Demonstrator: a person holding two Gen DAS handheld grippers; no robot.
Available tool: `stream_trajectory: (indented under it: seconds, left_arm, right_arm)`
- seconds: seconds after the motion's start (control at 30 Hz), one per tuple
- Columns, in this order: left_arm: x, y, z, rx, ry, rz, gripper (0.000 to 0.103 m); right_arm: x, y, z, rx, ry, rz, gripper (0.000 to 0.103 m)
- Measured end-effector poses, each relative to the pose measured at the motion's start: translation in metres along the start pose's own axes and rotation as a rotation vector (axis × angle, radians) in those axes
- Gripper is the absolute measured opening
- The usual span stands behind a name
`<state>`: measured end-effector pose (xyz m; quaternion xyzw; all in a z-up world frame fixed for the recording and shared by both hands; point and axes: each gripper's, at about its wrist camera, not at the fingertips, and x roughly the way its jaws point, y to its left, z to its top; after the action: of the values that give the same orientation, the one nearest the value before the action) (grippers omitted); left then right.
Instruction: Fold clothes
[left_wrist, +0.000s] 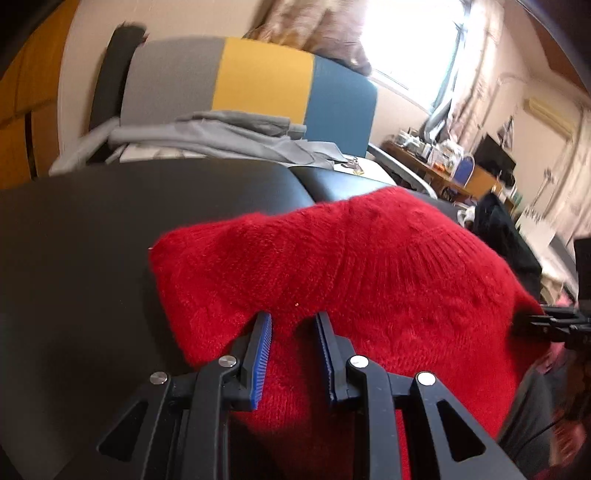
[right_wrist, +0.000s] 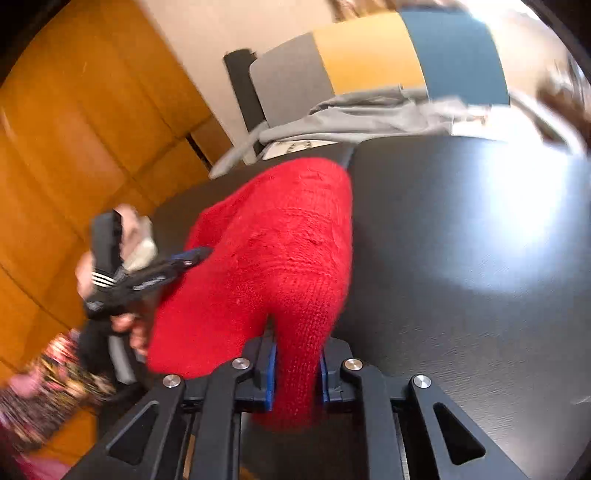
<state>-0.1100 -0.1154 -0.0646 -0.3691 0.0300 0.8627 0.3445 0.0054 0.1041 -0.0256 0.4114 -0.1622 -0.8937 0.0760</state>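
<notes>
While both grippers grip the same garment, these lines apply:

Sweater: a fuzzy red knitted sweater (left_wrist: 332, 273) lies bunched on the dark table (left_wrist: 85, 236), its near edge hanging toward the person and its far end reaching close to the table's far edge.

Left gripper: the left gripper (left_wrist: 293, 319) has its jaws partly spread, with a fold of the sweater rising between the blue pads (left_wrist: 263, 354); the knit fills the gap, so it is pinching the near edge of the cloth.

Right gripper: the right gripper (right_wrist: 297, 334) has its jaws drawn in narrow around a hanging strip of the sweater (right_wrist: 273, 258), the blue pads (right_wrist: 271, 373) pressing the knit from both sides at the near right corner.

Left gripper seen from the right: in the right wrist view it (right_wrist: 201, 253) meets the sweater's left edge, held in a hand (right_wrist: 129, 328); the picture is blurred there.

Table: dark, with a bright patch of light on the right side (right_wrist: 480, 240).

Far side: a chair back (left_wrist: 255, 81) in grey, yellow and blue stands beyond the table, with a grey cloth (left_wrist: 221, 133) heaped on the seat before it.

Left of the scene: orange-brown wooden panels (right_wrist: 74, 147).
</notes>
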Motion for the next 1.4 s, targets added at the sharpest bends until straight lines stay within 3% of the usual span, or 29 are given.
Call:
stream_trajectory:
  seconds: [0.13, 0.2, 0.23, 0.33, 0.4, 0.5, 0.63, 0.8, 0.87, 1.0, 1.07, 1.17, 1.33, 1.4]
  left_arm:
    - [0.000, -0.004, -0.004, 0.012, -0.016, 0.025, 0.025]
    - [-0.002, 0.007, -0.004, -0.027, -0.005, -0.026, 0.025]
    - [-0.003, 0.011, -0.005, -0.036, -0.005, -0.037, 0.025]
    - [-0.004, 0.017, -0.008, -0.066, -0.013, -0.058, 0.025]
    - [-0.004, 0.018, -0.009, -0.081, -0.019, -0.062, 0.025]
    - [-0.005, 0.015, -0.010, -0.070, -0.022, -0.047, 0.025]
    - [-0.005, 0.017, -0.011, -0.089, -0.024, -0.062, 0.025]
    - [-0.006, 0.018, -0.016, -0.112, -0.036, -0.071, 0.025]
    - [-0.006, 0.020, -0.018, -0.123, -0.040, -0.080, 0.024]
    - [-0.006, 0.024, -0.020, -0.146, -0.047, -0.107, 0.024]
    - [-0.007, 0.027, -0.021, -0.160, -0.051, -0.125, 0.024]
    - [-0.007, 0.031, -0.023, -0.176, -0.055, -0.146, 0.024]
    - [-0.008, 0.031, -0.024, -0.186, -0.057, -0.154, 0.023]
    - [-0.007, 0.032, -0.024, -0.193, -0.057, -0.151, 0.023]
  right_arm:
    - [0.031, -0.022, -0.025, 0.064, 0.113, 0.006, 0.021]
    - [0.028, -0.033, -0.025, 0.137, 0.085, 0.073, 0.026]
    - [0.020, -0.039, -0.022, 0.163, 0.056, 0.070, 0.032]
    - [-0.010, -0.053, -0.006, 0.207, -0.086, 0.054, 0.035]
    - [-0.021, -0.050, 0.010, 0.176, -0.143, 0.068, 0.035]
    - [-0.015, -0.021, 0.046, 0.010, -0.143, 0.053, 0.035]
    - [0.033, 0.047, 0.096, -0.284, -0.026, 0.053, 0.035]
    - [0.105, 0.107, 0.137, -0.541, 0.176, 0.005, 0.035]
    - [0.130, 0.112, 0.154, -0.584, 0.274, -0.001, 0.053]
    - [0.169, 0.110, 0.152, -0.640, 0.467, -0.064, 0.053]
    - [0.172, 0.111, 0.134, -0.691, 0.487, -0.088, 0.041]
    - [0.155, 0.122, 0.117, -0.742, 0.396, -0.132, 0.020]
    - [0.146, 0.157, 0.053, -1.214, 0.109, -0.465, 0.016]
    - [0.155, 0.144, 0.057, -1.120, 0.045, -0.475, 0.016]
